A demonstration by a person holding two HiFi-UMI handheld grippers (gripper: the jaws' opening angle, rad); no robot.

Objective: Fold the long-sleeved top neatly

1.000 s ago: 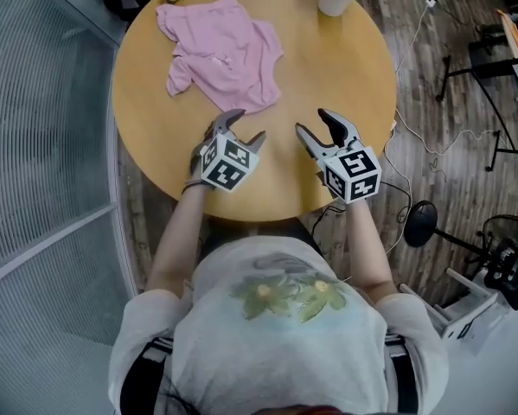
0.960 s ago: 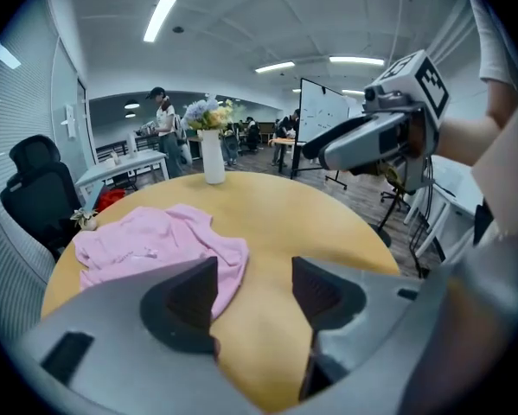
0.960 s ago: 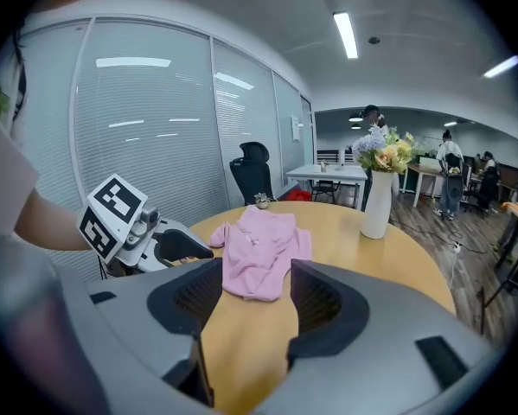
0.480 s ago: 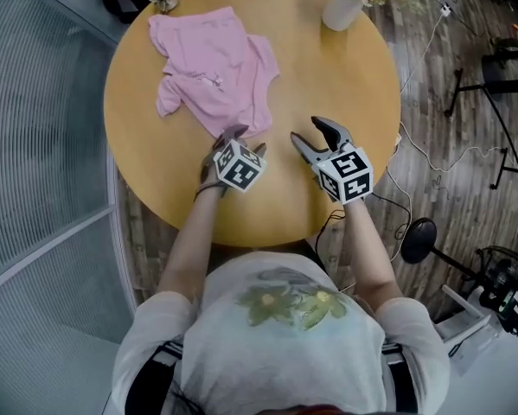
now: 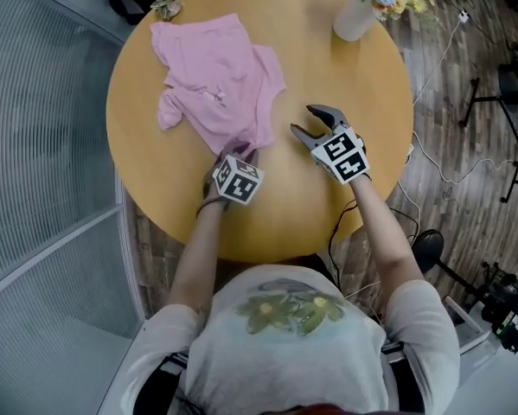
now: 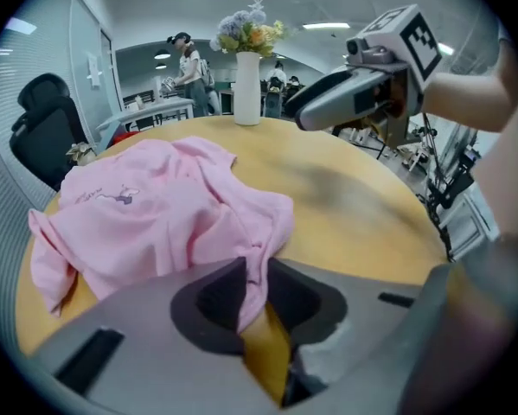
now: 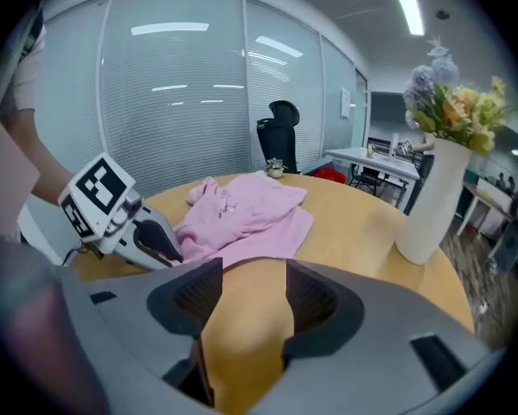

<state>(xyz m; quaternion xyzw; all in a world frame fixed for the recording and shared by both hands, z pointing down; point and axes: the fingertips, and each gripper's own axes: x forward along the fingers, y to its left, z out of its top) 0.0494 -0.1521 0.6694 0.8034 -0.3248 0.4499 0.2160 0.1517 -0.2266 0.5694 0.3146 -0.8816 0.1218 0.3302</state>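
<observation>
A crumpled pink long-sleeved top (image 5: pixel 215 76) lies on the far left part of the round wooden table (image 5: pixel 354 93). My left gripper (image 5: pixel 242 152) sits at the top's near hem. Its jaws have just been closing, and they now pinch a fold of the pink cloth (image 6: pixel 254 258). My right gripper (image 5: pixel 303 121) hovers open over bare wood just right of that hem, with nothing between its fingers. In the right gripper view the top (image 7: pixel 250 210) lies ahead and to the left, with the left gripper (image 7: pixel 146 236) beside it.
A white vase (image 5: pixel 355 20) with flowers stands at the table's far right edge. A small dried-looking object (image 5: pixel 166 5) rests at the far left edge. Cables and stands lie on the wood floor (image 5: pixel 466 102) to the right.
Both grippers moved away from the person toward the top. The left one came down onto the near hem and closed on it. The right one advanced beside the hem, still open.
</observation>
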